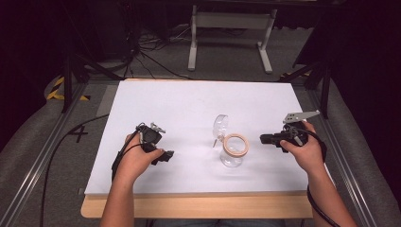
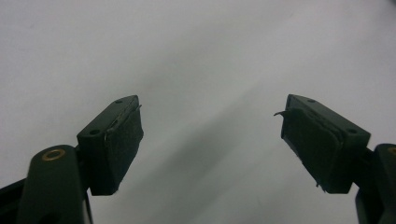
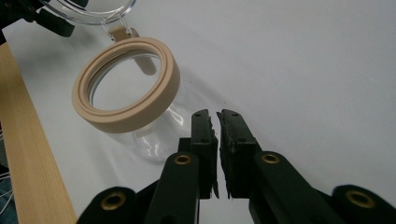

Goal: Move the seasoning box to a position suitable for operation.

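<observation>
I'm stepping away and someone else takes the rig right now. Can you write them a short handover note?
Left tool: open, nothing between its jaws, over the white table.
Right tool: shut, holding nothing, pointing at the jar from its right.
Glass jar: upright mid-table, beige sealing ring around its mouth, hinged clear lid swung open behind it.
Done: the lid is open.
Left: nothing gripped; whatever follows with the jar has not started.

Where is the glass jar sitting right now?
In the high view the glass jar stands on the white table, right of centre near the front edge, lid swung open behind it, just left of the right gripper.
</observation>
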Motion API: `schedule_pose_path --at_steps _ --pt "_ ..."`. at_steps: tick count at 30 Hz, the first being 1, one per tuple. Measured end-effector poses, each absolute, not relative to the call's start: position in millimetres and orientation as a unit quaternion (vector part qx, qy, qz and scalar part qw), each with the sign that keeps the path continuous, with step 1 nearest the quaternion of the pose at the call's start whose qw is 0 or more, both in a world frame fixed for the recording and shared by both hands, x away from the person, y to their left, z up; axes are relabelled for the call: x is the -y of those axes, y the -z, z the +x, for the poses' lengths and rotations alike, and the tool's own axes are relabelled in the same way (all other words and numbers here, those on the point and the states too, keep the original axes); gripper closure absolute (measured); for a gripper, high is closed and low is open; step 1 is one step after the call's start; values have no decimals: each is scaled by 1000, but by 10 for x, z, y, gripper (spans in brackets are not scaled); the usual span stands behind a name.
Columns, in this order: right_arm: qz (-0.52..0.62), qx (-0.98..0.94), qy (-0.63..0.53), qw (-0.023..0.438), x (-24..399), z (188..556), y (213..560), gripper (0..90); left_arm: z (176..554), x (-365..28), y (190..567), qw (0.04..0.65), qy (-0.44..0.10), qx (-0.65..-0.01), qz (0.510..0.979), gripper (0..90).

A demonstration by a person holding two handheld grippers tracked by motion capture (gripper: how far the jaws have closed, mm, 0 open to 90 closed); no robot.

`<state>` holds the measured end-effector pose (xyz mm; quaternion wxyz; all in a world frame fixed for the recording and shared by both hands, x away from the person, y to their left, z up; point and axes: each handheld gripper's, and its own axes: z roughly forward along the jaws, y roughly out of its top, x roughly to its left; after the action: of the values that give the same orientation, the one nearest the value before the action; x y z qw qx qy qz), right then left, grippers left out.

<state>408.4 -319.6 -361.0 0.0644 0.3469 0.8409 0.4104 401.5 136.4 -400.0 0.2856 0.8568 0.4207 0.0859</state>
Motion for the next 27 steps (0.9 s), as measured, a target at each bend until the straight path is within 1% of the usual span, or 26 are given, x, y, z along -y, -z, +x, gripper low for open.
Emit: schedule_pose_path --at_steps 4,7,8,10,12,13,14,15,17,19,22,25,27 --pt "348 -841 -410 65 3180 4089 3633 832 3994 -1323 3930 316 -86 -404 854 200" --pt "344 -841 -412 66 3167 4096 3639 825 3984 -1308 3918 326 -80 -406 850 161" --pt "344 -840 -413 67 3161 4096 3640 824 3987 -1315 3916 322 -84 -410 849 168" --pt "346 -839 -415 63 3152 4093 3640 824 4008 -1342 3915 314 -112 -421 844 162" --pt "346 -839 -415 62 3140 4096 3647 821 3997 -1366 3894 310 -110 -426 842 250" --pt "345 -839 -416 65 3135 4102 3652 817 3991 -1370 3879 313 -110 -423 844 265" --pt "347 -838 -418 64 3130 4105 3656 812 3976 -1367 3859 320 -107 -419 843 310" --pt "345 -838 -418 68 3126 4115 3664 805 3960 -1360 3829 331 -95 -413 843 375" --pt "344 -838 -419 68 3098 4134 3689 791 3935 -1341 3787 341 -75 -406 844 422" --pt "339 -838 -423 64 3063 4153 3707 797 3900 -1316 3762 348 -66 -399 846 494" --pt "328 -841 -427 60 3002 4189 3737 808 3854 -1310 3726 361 -62 -384 847 533" --pt "324 -841 -429 54 2950 4237 3803 823 3814 -1304 3704 378 -68 -377 843 530" --pt "324 -843 -426 48 2913 4277 3865 833 3797 -1304 3695 378 -73 -372 845 517"
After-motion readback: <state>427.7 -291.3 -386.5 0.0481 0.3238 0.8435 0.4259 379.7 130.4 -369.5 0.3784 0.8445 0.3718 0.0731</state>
